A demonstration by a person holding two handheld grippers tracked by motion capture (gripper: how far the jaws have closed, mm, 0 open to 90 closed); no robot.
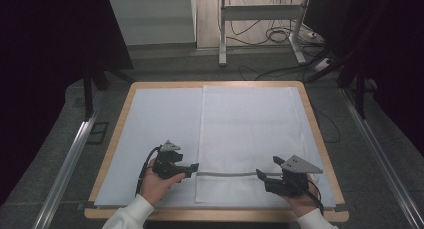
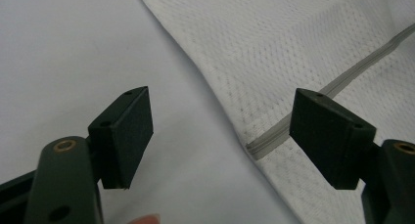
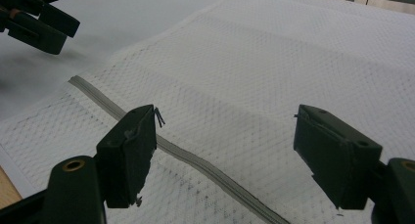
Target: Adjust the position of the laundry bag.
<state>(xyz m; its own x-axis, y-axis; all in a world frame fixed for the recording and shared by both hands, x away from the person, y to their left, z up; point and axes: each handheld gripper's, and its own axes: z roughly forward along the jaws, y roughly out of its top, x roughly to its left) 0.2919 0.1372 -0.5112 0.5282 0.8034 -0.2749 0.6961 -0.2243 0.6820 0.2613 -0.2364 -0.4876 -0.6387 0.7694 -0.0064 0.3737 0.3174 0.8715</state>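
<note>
A wooden-edged table (image 1: 114, 139) carries a pale sheet (image 1: 160, 134), and on its right half lies a white mesh bag (image 1: 250, 134), flat, with a grey zipper (image 1: 227, 174) running across near the person's edge. The bag's far corners fade into the sheet, and its weave is hard to make out from the high view. The left gripper (image 1: 192, 168) sits at the zipper's left end, jaws spread wide and holding nothing; the zipper end (image 2: 259, 148) lies between its pads. The right gripper (image 1: 260, 174) sits at the zipper's right end, jaws equally wide and empty, above the mesh with the zipper (image 3: 195, 160) passing beneath.
</note>
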